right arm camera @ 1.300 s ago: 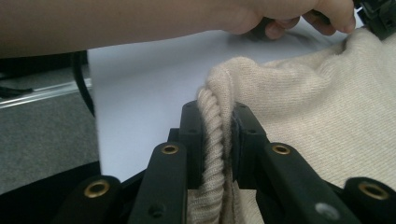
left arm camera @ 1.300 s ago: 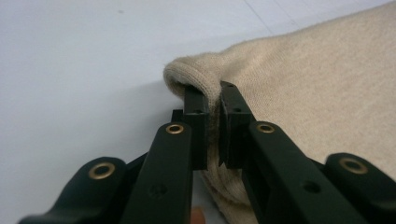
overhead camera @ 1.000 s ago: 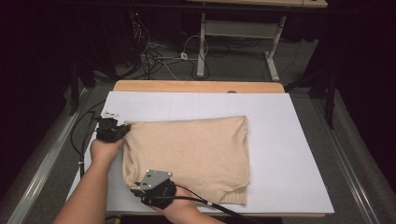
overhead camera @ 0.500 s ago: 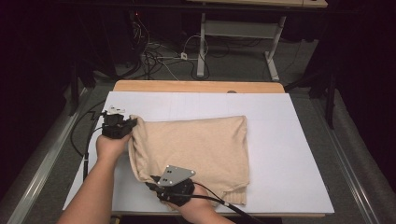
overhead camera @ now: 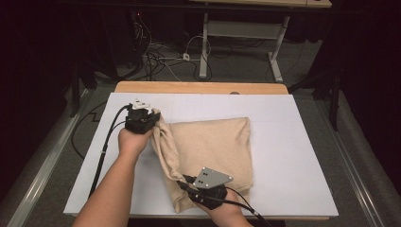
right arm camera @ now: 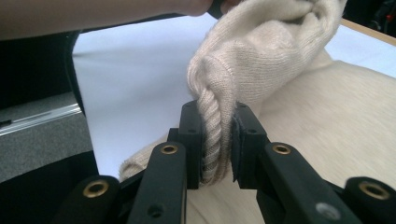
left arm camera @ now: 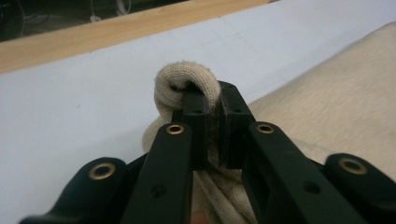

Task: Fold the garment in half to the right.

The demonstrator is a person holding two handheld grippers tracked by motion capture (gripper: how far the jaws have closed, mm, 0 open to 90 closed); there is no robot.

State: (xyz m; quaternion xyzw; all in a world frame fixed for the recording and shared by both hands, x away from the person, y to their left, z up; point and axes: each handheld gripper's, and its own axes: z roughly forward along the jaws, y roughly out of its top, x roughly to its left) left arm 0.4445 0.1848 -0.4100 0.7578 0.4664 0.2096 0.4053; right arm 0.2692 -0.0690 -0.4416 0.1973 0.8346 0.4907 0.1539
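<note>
A beige knit sweater (overhead camera: 215, 146) lies folded on the white table top (overhead camera: 283, 132). Its left edge is lifted off the surface and stretched between both grippers. My left gripper (overhead camera: 153, 118) is at the sweater's far left corner, shut on a bunched fold of the knit (left arm camera: 187, 86). My right gripper (overhead camera: 187, 182), with its grey plate on top, is at the near left corner and is shut on a rolled hem of the same sweater (right arm camera: 215, 130). In the right gripper view the left hand holds the far end of the raised edge.
A wooden strip (overhead camera: 198, 87) runs along the table's far edge. Beyond it are cables (overhead camera: 161, 59) on the floor and a metal table frame (overhead camera: 241, 30). Black cables trail from both grippers. Bare white surface lies to the right of the sweater.
Both hands have moved rightward and lifted, carrying the sweater's left edge up and over toward the middle. The sweater's left part now stands off the table.
</note>
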